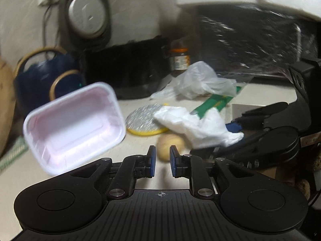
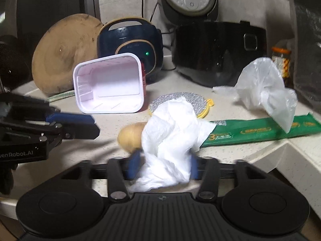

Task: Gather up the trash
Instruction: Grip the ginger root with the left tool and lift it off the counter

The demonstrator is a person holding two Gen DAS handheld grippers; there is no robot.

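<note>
- A pale speckled stone bench (image 2: 200, 92) fills a kitchen corner; behind it stand a black rice cooker (image 2: 216, 50) with its lid up, a dark blue appliance with tan trim (image 2: 128, 40) and a round wooden board (image 2: 64, 54) leaning upright.
- An empty white plastic tray (image 2: 110, 86) appears tilted, its open side facing the cameras. Its edges are blurred, and nothing shows what carries it.
- The left claw (image 1: 162, 161) has a narrow gap between its blue pads, with nothing in it.
- The right claw (image 2: 163, 165) stands wide around a crumpled white plastic bag (image 2: 170, 136); the pads are smeared, so a grip cannot be told.
- The bag half hides a tan potato (image 2: 129, 135) and covers the near end of a long green wrapper (image 2: 260, 131).
- A silver and yellow round pad (image 2: 180, 100) lies behind, partly covered.
- A clear plastic bag (image 2: 262, 88) rests on the wrapper's far end.
- A jar with an orange lid (image 2: 281, 60) is half hidden.
</note>
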